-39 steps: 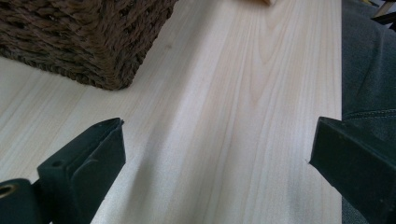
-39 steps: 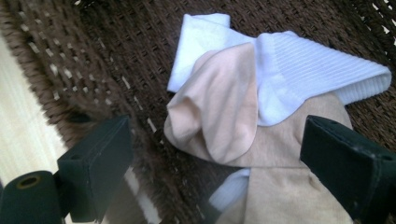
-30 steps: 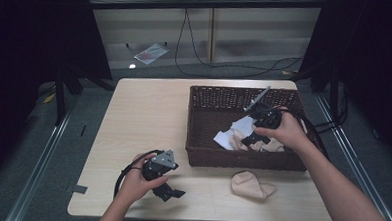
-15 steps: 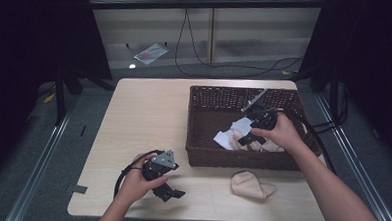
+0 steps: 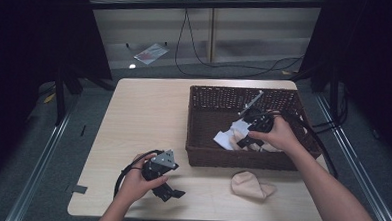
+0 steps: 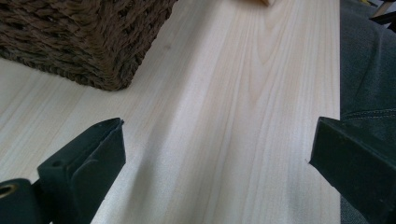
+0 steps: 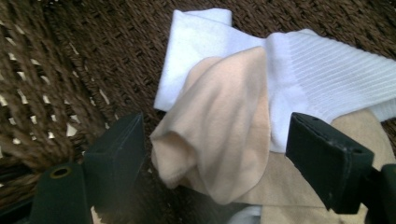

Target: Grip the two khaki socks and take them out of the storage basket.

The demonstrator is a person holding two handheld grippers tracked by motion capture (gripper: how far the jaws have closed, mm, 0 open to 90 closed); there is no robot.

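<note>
Resting on the tabletop (image 5: 133, 118), the left claw (image 5: 173, 193) has its jaws wide apart, holding nothing. Inside the wicker basket (image 5: 217, 156), the right claw (image 7: 215, 154) has just been closing around a beige sock (image 7: 219, 144), not yet pressing it.

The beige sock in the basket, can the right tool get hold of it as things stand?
Probably yes. The right tool is already down inside the basket with its jaws either side of the beige sock, which lies on top of the white sock. The jaws have just been closing, not yet pressing. Nothing blocks the way.
</note>
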